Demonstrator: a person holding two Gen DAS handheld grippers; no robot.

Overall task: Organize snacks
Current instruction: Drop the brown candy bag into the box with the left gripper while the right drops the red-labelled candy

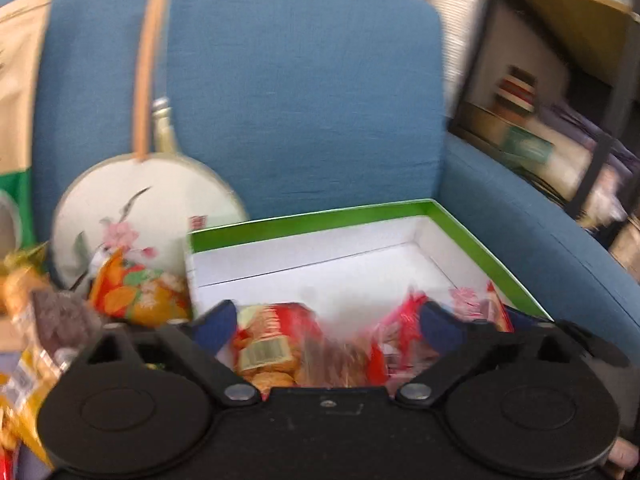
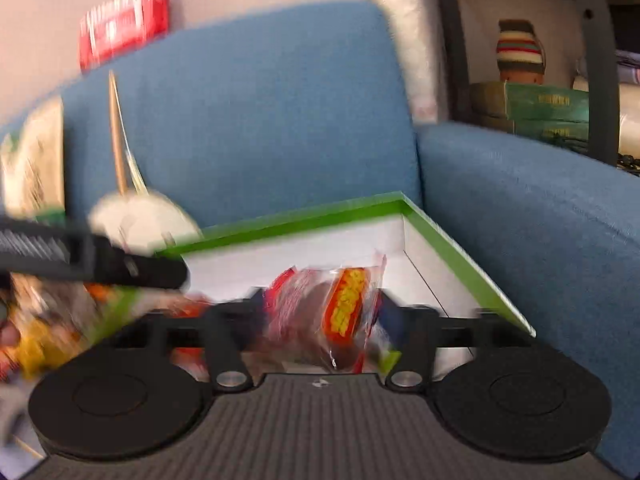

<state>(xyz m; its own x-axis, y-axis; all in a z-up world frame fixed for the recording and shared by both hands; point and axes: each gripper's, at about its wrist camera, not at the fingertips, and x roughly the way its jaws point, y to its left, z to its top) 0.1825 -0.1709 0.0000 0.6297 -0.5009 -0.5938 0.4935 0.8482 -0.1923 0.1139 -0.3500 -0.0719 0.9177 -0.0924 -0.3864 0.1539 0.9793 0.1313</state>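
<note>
my left claw [image 1: 326, 322] stands wide over the near end of the green-rimmed box [image 1: 472, 248], gripping nothing. the biscuit packet [image 1: 272, 350] lies loose below it. my right claw [image 2: 320, 312] gapes too, pads clear of the red wrapped snack [image 2: 346, 306] at 12 o'clock, lying in the box. loose snacks [image 1: 140, 296] wait at 10 o'clock beside the fan [image 1: 132, 216], on the blue armchair [image 1: 300, 100].

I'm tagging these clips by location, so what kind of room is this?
Probably a living room or lounge at home: a blue fabric armchair, a dark metal storage shelf with boxes beside it, and a round painted hand fan propped on the seat.
</note>
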